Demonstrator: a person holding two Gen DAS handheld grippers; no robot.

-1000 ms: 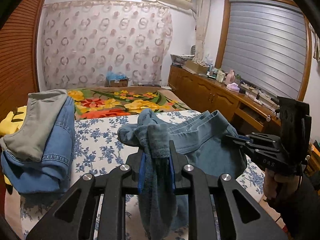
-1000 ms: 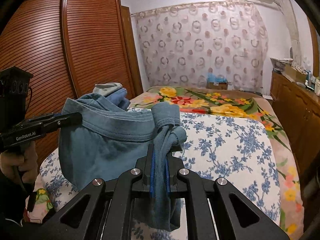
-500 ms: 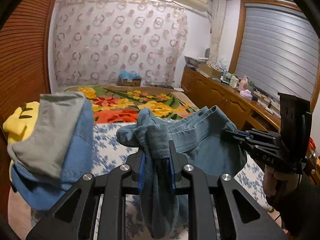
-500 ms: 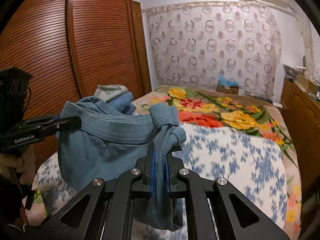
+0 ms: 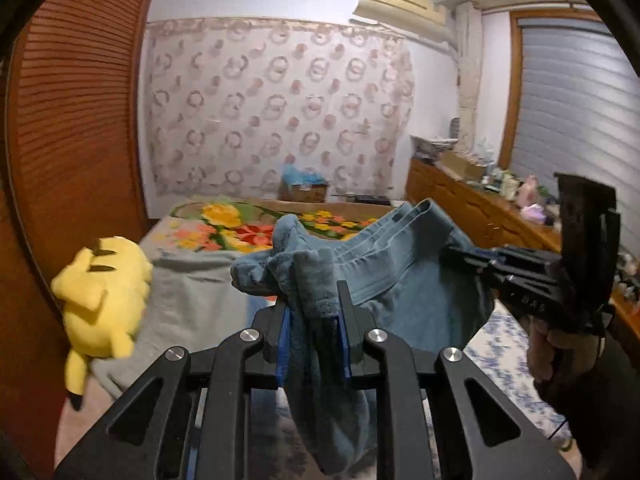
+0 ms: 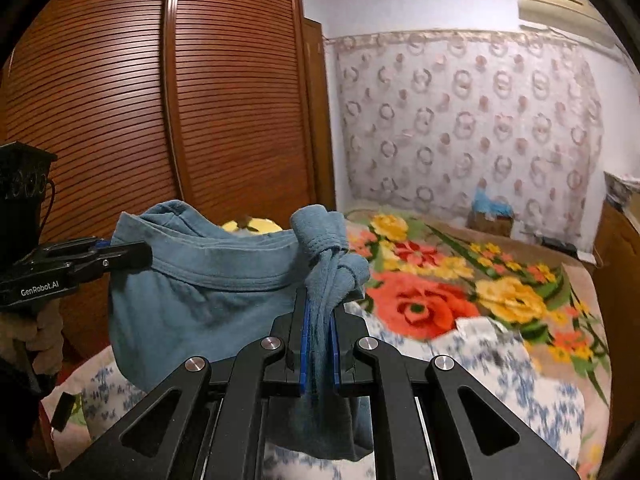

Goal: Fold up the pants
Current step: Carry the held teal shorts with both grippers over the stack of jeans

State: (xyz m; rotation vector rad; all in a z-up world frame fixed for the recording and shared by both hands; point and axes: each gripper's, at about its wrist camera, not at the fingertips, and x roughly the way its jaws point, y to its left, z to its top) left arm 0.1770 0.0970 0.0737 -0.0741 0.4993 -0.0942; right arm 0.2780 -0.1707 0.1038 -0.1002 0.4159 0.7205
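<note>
Blue-grey pants (image 5: 400, 280) hang in the air over the bed, held by their waistband between my two grippers. My left gripper (image 5: 314, 300) is shut on one bunched end of the waistband. It also shows in the right wrist view (image 6: 132, 254) at the left. My right gripper (image 6: 320, 312) is shut on the other bunched end. It also shows in the left wrist view (image 5: 456, 252) at the right. The pants (image 6: 200, 304) sag between the two grips. Their legs hang below, out of view.
The bed has a blue-flowered sheet (image 6: 500, 380) and a bright floral blanket (image 6: 440, 280). A yellow plush toy (image 5: 104, 292) and grey clothing (image 5: 188, 304) lie at the left. A brown louvred wardrobe (image 6: 160, 120) stands left, a wooden dresser (image 5: 480, 208) right.
Both grippers have risen with the pants. The views have tilted up and swung left, so the wardrobe, plush toy and back wall fill more of the frames.
</note>
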